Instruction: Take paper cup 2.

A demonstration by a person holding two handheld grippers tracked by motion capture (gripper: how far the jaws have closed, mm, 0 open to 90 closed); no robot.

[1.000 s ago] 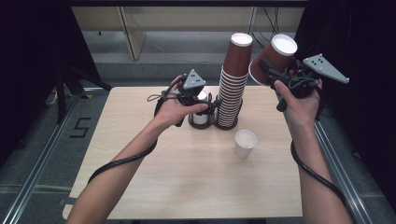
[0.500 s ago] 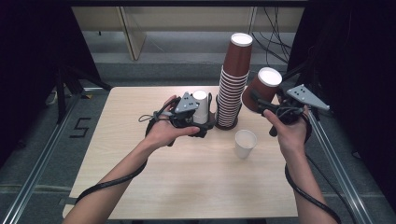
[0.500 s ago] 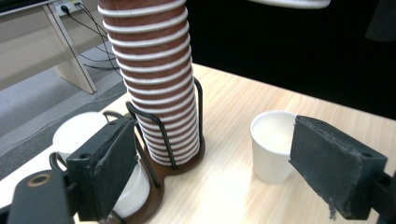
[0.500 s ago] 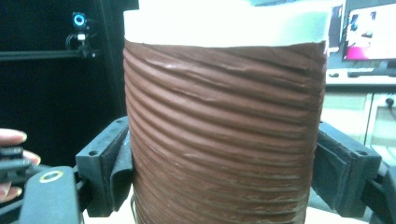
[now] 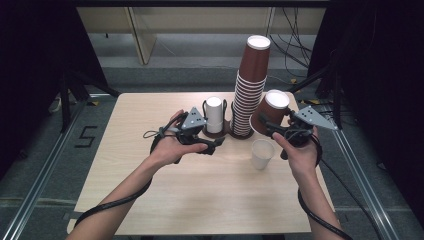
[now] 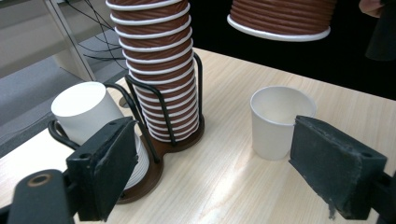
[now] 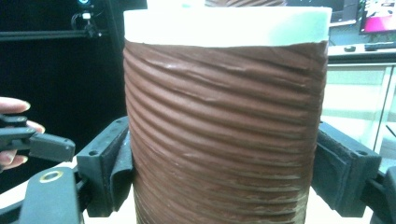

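Right gripper view: my right claw [image 7: 224, 172] clamps the brown cup [image 7: 224, 126].
Left claw [image 6: 224, 172]: jaws apart, empty.
Risk: tilted brown cup could topple the white cup [image 5: 262, 153] when lowered.

On the surface [image 5: 150, 200], a wire cup holder [image 5: 231, 131] stands toward the far edge, with a short stack of cups [image 5: 214, 114] in its left bay and a tall cup stack [image 5: 250, 90] in its right. A single paper cup [image 5: 262, 153] stands nearer, to the right.
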